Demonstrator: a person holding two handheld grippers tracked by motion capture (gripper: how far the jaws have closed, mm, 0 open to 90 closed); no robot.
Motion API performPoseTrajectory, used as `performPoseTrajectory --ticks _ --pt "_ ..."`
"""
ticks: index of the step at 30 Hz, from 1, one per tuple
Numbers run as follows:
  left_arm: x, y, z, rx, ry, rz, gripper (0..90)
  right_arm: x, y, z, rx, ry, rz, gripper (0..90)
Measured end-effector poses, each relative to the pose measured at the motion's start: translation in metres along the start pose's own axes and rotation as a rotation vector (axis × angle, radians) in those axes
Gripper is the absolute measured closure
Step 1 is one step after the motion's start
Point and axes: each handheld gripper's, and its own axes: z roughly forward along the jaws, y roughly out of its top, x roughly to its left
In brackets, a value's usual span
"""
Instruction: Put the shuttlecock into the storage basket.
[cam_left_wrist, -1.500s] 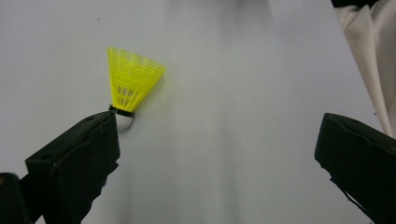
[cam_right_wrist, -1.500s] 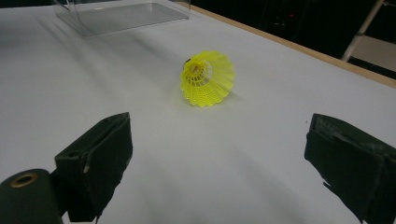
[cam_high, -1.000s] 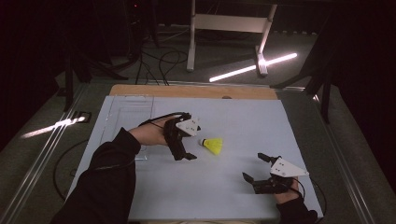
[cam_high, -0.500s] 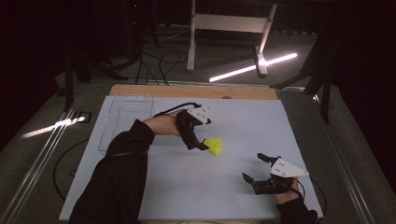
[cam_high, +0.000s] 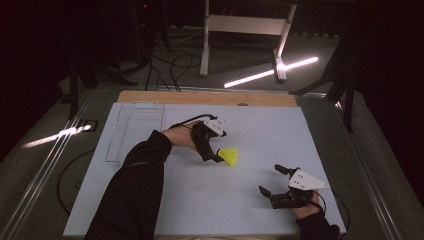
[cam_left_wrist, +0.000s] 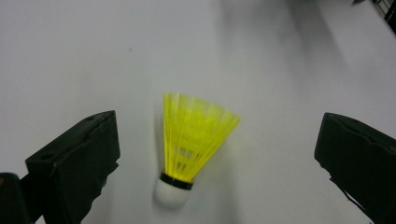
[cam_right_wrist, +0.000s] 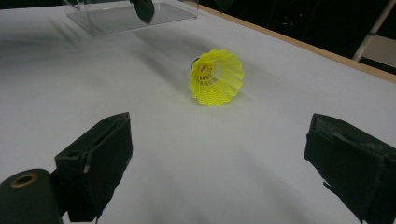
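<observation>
A yellow shuttlecock (cam_high: 230, 156) with a white cork lies on its side on the white table sheet (cam_high: 200, 200), near the middle. My left gripper (cam_high: 214, 156) reaches in from the left, right at the cork end. In the left gripper view the shuttlecock (cam_left_wrist: 191, 140) lies between the wide-apart jaws of the left gripper (cam_left_wrist: 219, 140), touching neither; it is open. My right gripper (cam_high: 270, 179) rests open near the front right, with nothing in it. From the right gripper (cam_right_wrist: 219, 149) the shuttlecock (cam_right_wrist: 215, 77) shows skirt-first, a short way ahead.
A clear plastic box (cam_high: 135, 131) stands at the back left of the sheet, also seen as the clear box (cam_right_wrist: 130, 14) in the right gripper view. A wooden table edge (cam_high: 210, 97) runs along the back. A person's dark sleeve (cam_high: 135, 190) crosses the front left.
My left gripper has moved right and slightly toward the front, closing in on the shuttlecock until its jaws stand on either side. The shuttlecock and right gripper have stayed put.
</observation>
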Motion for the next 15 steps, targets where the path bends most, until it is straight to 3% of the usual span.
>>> performPoseTrajectory --ticks 5,9,13,15 --pt "0.004 -0.012 0.012 0.018 -0.007 -0.025 4.3 0.0 0.0 0.0 0.001 0.0 0.001 8.1" --pt "0.006 -0.019 0.019 0.062 0.005 -0.026 6.1 0.0 0.0 0.0 0.0 0.001 0.002 8.1" --pt "0.009 -0.027 0.025 0.093 -0.005 -0.046 13.8 0.0 0.0 0.0 0.002 0.002 0.003 8.1" --pt "0.01 -0.03 0.028 0.119 0.012 -0.028 17.4 0.0 0.0 0.0 0.001 0.004 0.005 8.1"
